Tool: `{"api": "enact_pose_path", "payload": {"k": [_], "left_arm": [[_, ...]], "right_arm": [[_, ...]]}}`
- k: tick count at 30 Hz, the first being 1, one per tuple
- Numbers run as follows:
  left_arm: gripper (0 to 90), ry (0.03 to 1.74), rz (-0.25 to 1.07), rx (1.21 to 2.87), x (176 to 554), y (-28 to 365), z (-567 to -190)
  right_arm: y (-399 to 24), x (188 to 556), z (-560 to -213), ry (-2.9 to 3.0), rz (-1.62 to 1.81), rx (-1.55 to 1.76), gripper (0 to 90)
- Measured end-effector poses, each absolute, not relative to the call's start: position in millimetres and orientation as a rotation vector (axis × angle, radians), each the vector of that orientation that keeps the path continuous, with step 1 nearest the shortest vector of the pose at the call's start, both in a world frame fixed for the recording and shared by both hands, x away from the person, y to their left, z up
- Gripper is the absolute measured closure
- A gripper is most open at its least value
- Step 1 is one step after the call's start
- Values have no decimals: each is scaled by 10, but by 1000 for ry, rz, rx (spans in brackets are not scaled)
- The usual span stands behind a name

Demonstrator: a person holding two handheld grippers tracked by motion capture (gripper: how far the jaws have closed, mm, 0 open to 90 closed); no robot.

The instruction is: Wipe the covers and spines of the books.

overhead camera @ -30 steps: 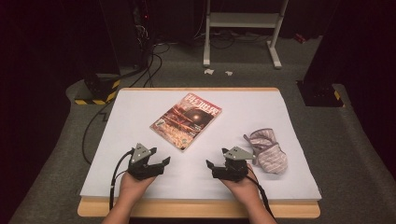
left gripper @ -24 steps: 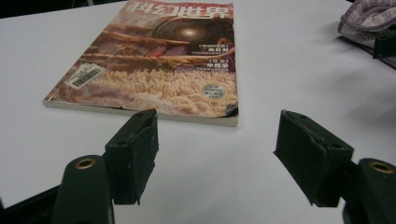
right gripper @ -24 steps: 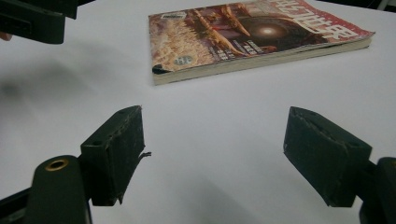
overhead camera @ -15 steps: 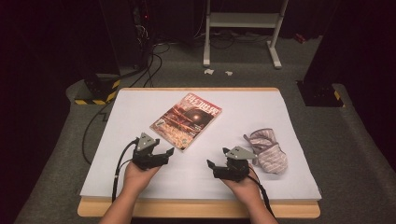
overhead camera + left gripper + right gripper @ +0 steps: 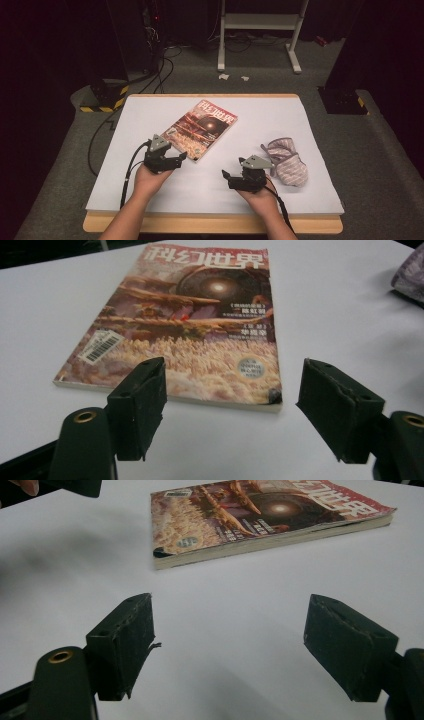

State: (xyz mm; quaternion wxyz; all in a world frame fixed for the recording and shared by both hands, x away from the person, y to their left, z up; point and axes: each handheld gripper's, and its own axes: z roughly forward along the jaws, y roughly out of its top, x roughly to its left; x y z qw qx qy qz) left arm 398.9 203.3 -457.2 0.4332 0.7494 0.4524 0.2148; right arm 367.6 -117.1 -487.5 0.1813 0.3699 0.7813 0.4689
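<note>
Magazine [image 5: 201, 129] with a reddish science-fiction cover lies flat and slightly askew on the white table [image 5: 150, 115], a barcode sticker at one near corner of its front. The left gripper [image 5: 181, 157] sits just short of the magazine's near edge, its two black jaws spread wide and holding nothing; in the left gripper view [image 5: 232, 390] the cover's lower edge lies between them, close ahead and not touched. The right gripper [image 5: 226, 176] rests lower on the table, well apart from the magazine, its jaws likewise wide and empty, with bare white surface between them in the right gripper view [image 5: 227, 640]. A striped grey-and-pink cloth pouch [image 5: 286, 162] lies just beside the right hand [image 5: 259, 196], at the table's right side.
</note>
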Motion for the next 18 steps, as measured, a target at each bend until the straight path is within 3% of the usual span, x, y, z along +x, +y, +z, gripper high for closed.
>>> {"api": "enact_pose_path", "payload": {"k": [18], "left_arm": [[293,1276,574,1890,4693,2257,-4844]], "right_arm": [[-1180,3698,-4918,2257,1291,1088,230]]}}
